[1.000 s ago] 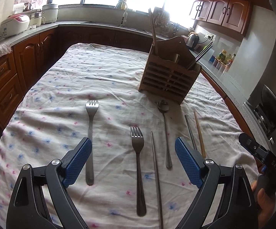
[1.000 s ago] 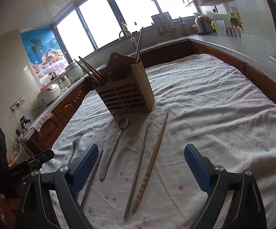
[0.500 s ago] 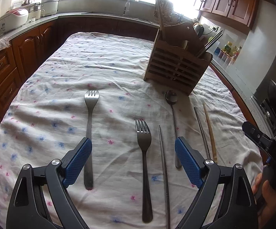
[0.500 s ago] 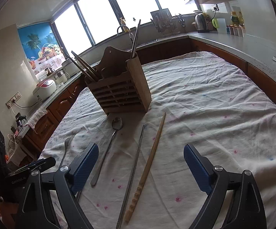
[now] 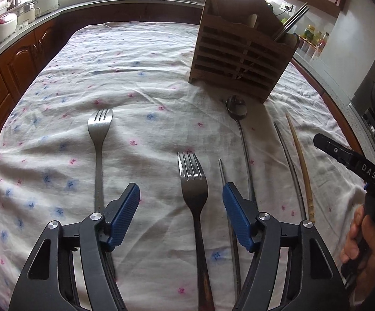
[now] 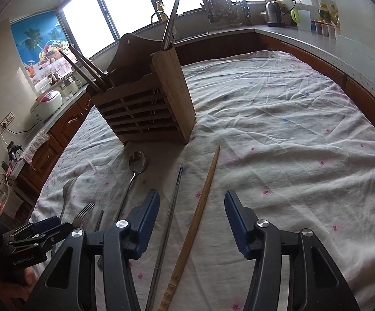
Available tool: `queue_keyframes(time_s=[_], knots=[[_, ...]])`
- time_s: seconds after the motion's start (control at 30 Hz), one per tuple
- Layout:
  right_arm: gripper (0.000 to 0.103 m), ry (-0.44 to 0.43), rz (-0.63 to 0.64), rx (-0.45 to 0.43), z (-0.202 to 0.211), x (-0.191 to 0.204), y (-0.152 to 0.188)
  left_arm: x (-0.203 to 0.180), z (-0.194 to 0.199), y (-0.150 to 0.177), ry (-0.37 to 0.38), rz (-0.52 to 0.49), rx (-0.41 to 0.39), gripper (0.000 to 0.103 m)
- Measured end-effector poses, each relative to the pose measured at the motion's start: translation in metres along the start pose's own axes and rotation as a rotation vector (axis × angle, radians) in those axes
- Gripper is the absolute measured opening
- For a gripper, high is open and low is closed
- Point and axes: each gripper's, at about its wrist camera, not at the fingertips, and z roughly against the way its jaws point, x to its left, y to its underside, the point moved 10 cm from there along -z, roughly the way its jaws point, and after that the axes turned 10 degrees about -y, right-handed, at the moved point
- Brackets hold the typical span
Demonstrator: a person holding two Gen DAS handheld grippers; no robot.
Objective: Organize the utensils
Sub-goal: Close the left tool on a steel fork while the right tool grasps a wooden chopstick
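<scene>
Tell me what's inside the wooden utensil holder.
The wooden holder has dark chopsticks sticking out at one end and metal chopsticks at the other. Their lower parts are mostly hidden behind the slats.

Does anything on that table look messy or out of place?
Nothing spilled or broken. The tablecloth is wrinkled, and the wooden chopstick has no partner lying beside it, only a metal chopstick.

Forks [image 5: 193,181], spoon [image 5: 236,108], chopsticks [image 5: 300,160] on tablecloth [image 5: 135,83] before holder [image 5: 239,54]
</scene>
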Motion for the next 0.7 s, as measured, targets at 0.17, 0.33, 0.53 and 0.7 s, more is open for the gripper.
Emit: queue_keyframes(time_s=[0.17,0.33,0.53,0.7], knots=[[0.047,0.032,-0.002,0.036,-0.018,-0.013,-0.006,-0.005,-0.013,0.0,0.001,-0.022,0.041,0.055],[0.039,0.064,-0.006,0.069,-0.037,-0.026,-0.013,-0.009,-0.018,-0.004,-0.015,-0.049,0.038,0.048],[0.023,0.112,0.03,0.104,-0.06,-0.03,-0.018,-0.011,-0.02,-0.006,-0.024,-0.073,0.033,0.033],[0.007,0.143,0.078,0.119,-0.064,-0.026,-0.018,-0.011,-0.02,-0.008,-0.001,-0.061,0.039,0.024]])
